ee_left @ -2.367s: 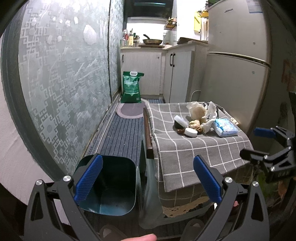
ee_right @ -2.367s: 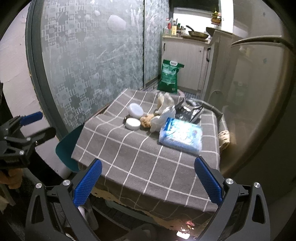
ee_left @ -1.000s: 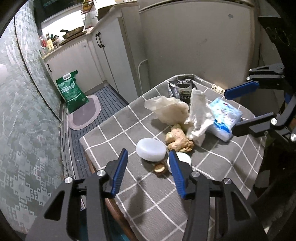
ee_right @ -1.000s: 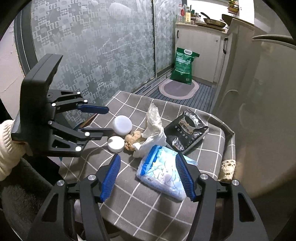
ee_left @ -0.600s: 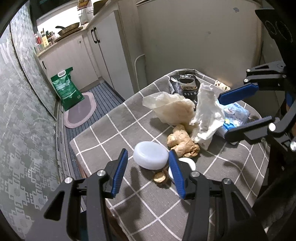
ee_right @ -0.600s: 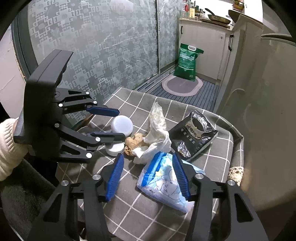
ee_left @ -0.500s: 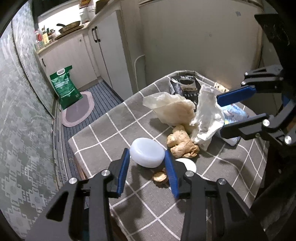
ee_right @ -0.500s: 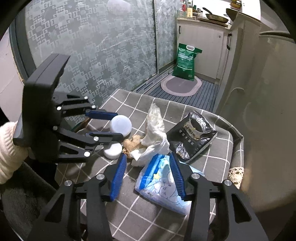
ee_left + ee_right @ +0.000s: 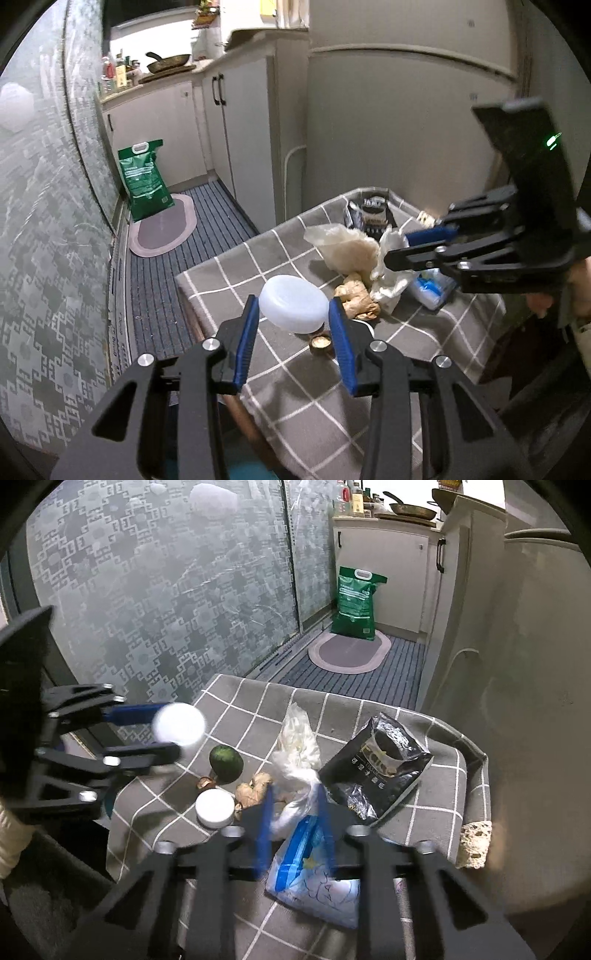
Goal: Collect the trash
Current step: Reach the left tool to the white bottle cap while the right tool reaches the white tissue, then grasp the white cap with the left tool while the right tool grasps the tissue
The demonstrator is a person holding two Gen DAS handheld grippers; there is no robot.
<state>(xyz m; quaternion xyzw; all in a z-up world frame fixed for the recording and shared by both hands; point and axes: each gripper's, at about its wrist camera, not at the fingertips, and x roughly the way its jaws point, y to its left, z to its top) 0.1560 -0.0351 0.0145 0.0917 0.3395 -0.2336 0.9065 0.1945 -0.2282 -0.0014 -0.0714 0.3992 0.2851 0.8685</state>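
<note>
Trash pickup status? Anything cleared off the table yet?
Done: nothing visibly binned. In hand: left gripper has just closed on the white round tub, lifted; right gripper, jaws just closing, pinches the white crumpled wrapper. Remaining: ginger, black pouch, blue pack, small white lid.

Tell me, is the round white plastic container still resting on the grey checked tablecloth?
No, the left hand-held gripper holds it above the cloth.

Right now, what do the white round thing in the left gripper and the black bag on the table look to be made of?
The white round lid looks like matte, slightly translucent plastic: smooth, evenly milky. The black bag looks like glossy foil or plastic film: it crinkles and throws bright glints. Neither is certain by sight alone.
</note>
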